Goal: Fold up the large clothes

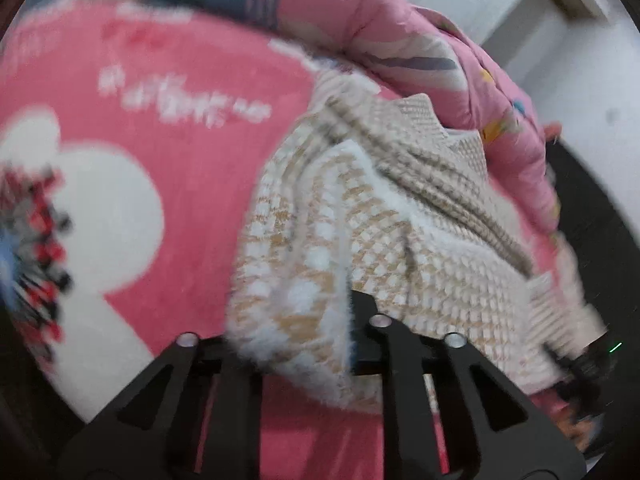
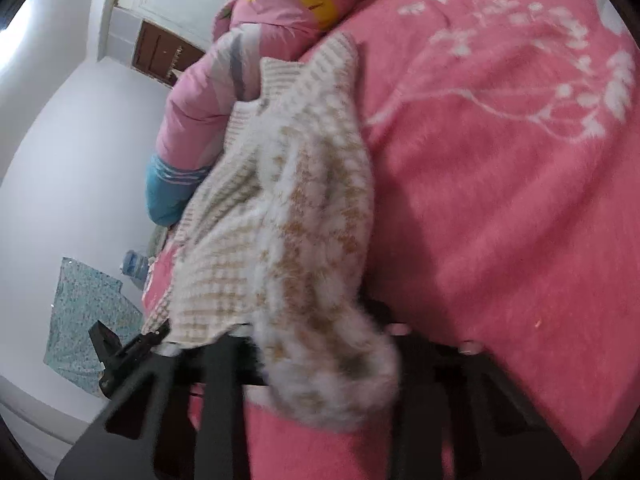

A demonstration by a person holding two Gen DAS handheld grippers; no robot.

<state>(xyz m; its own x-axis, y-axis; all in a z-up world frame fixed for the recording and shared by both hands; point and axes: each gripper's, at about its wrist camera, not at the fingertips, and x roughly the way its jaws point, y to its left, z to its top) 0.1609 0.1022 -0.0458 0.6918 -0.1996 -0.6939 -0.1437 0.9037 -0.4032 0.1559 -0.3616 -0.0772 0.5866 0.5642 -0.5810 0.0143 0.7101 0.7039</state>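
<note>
**Inspector:** Presently, the step in hand is the taking up of one edge. The knitted sweater (image 1: 384,216), cream and tan with a fluffy face, lies rumpled on the pink bed blanket (image 1: 168,92), its far end against the pink quilt (image 1: 400,40) heaped along the bed's edge.

**Clerk:** And the claws?

**Inspector:** The left claw (image 1: 316,344) is closed narrow on the sweater's near fluffy hem, cloth bunched between its jaws. The right claw (image 2: 320,360) is likewise nipped tight on a fluffy end of the same garment. Both views are smeared, so whether that end is a hem corner or a cuff I cannot say with confidence.

**Clerk:** How far along?

**Inspector:** Early, in my judgement. The garment is neither spread nor creased into any fold.

**Clerk:** What does the next move call for?

**Inspector:** Probably lifting both held points together and drawing them apart, so the cloth hangs flat, then laying it smooth on the blanket clear of the quilt. Uneven pulling would twist the knit
</note>
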